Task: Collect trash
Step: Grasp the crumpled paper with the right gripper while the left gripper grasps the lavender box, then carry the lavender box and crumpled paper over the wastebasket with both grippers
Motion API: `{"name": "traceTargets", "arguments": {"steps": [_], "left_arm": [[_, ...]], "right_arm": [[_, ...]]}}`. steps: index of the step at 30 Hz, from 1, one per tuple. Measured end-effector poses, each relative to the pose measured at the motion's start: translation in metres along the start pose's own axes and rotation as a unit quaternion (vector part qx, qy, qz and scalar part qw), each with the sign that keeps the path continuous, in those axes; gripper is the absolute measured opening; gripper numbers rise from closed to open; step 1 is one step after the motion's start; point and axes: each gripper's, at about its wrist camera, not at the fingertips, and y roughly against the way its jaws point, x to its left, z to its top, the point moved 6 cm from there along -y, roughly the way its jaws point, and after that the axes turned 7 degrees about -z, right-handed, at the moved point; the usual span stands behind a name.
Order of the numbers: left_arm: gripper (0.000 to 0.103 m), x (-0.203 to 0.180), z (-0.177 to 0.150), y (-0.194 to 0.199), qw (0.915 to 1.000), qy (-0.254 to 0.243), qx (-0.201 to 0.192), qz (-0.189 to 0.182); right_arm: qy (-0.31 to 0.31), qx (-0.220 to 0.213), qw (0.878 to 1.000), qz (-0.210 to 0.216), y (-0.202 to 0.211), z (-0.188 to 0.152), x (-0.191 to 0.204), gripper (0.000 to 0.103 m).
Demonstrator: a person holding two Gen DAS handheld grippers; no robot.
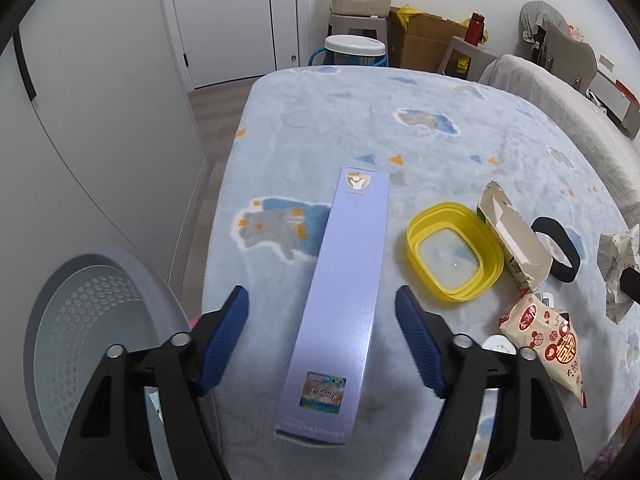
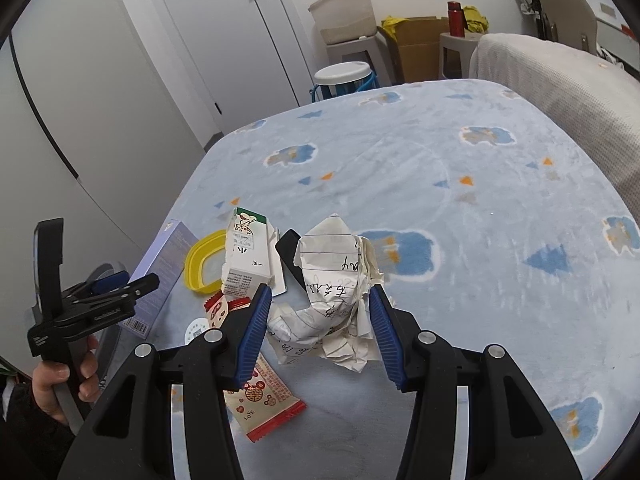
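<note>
A long lilac box [image 1: 344, 292] lies on the blue blanket between the wide-open fingers of my left gripper [image 1: 322, 304], which do not touch it. It also shows in the right wrist view [image 2: 160, 276]. My right gripper [image 2: 320, 296] is closed around a crumpled sheet of lined paper [image 2: 336, 300]; both pads press its sides. A torn milk carton [image 2: 244, 252], a red-and-cream snack wrapper [image 2: 260, 396] and a black band [image 2: 290, 256] lie beside it.
A yellow collapsible bowl [image 1: 454, 256] sits right of the lilac box. A grey perforated bin [image 1: 80, 344] stands off the blanket's left edge. Door and cupboards [image 1: 100, 80] are left; stools, boxes and a covered sofa [image 2: 560, 76] are behind.
</note>
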Motion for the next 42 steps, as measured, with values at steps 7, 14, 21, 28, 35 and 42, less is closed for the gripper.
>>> {"name": "traceTargets", "arguments": {"steps": [7, 14, 21, 28, 35, 42], "left_arm": [[0.032, -0.007, -0.005, -0.011, 0.9997, -0.008, 0.016, -0.016], [0.032, -0.013, -0.013, 0.015, 0.9995, -0.012, -0.014, -0.024], [0.032, -0.01, -0.02, 0.065, 0.9973, -0.015, -0.069, -0.02], [0.032, 0.021, -0.043, 0.108, 0.9938, -0.004, -0.11, 0.012], [0.032, 0.068, -0.065, 0.136, 0.9906, 0.032, -0.128, 0.034], [0.032, 0.117, -0.079, 0.151, 0.9859, 0.072, -0.139, 0.06]], "right_arm": [[0.008, 0.003, 1.0, 0.0, -0.002, -0.003, 0.005, 0.049], [0.014, -0.004, 1.0, -0.003, 0.001, -0.003, 0.009, 0.049], [0.023, -0.013, 1.0, 0.012, 0.016, -0.005, 0.029, 0.049], [0.067, -0.039, 0.996, 0.033, 0.039, -0.009, 0.085, 0.049], [0.099, -0.03, 0.992, 0.075, 0.038, -0.022, 0.152, 0.049], [0.14, -0.019, 0.983, 0.117, 0.027, -0.03, 0.218, 0.049]]}}
